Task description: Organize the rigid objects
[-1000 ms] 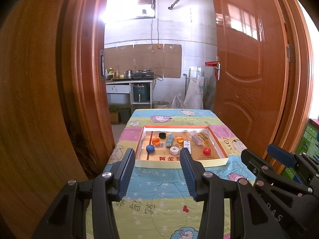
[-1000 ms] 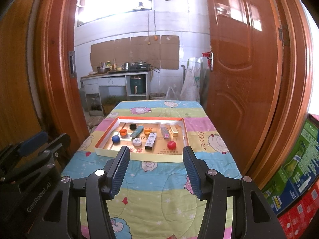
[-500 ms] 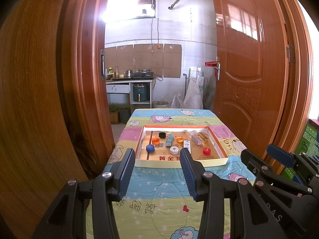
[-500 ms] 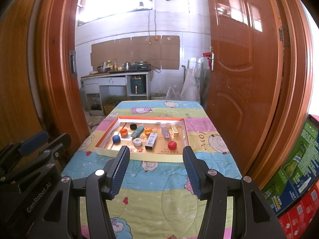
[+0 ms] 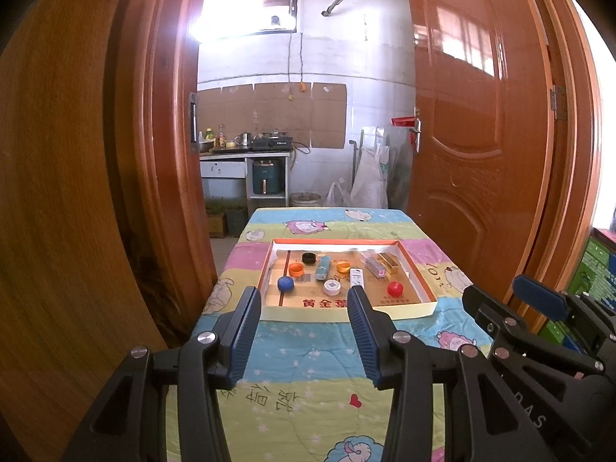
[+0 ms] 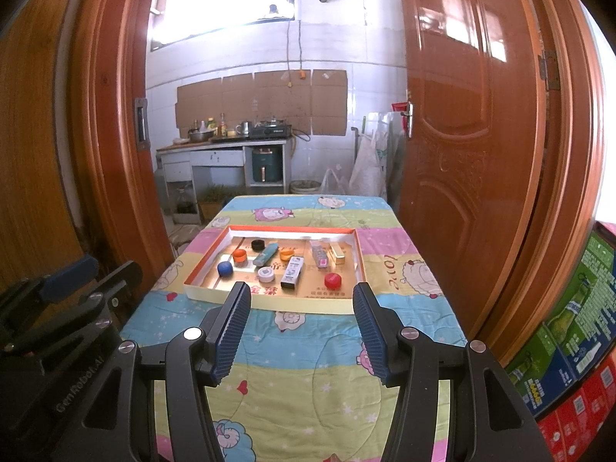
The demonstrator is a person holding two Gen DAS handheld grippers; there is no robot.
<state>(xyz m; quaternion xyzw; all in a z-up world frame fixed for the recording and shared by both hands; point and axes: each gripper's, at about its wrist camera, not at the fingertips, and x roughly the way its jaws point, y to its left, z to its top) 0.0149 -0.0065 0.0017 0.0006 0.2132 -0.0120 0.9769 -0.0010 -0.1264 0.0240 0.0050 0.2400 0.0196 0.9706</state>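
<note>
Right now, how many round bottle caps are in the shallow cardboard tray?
6: black cap at the back, two orange caps mid-row, blue cap front left, white cap front centre, red cap front right. None seems hidden.

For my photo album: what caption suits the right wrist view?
Open right hand-held gripper held before a shallow box of bottle caps on a cartoon-print tablecloth.

Daylight floods in through the high window [image 5: 250, 7] on the far wall, blown out to plain white in both views, with a haze spilling onto the tiles around it. The open wooden door [image 5: 473, 115] carries bright glossy reflections (window-shaped patches). The shallow box [image 6: 269, 300] on the desk [image 6: 308, 365] is evenly lit and sharp, its shadows soft. Fisheye bending curves the door frames strongly, and the corners fall off into black.
</note>
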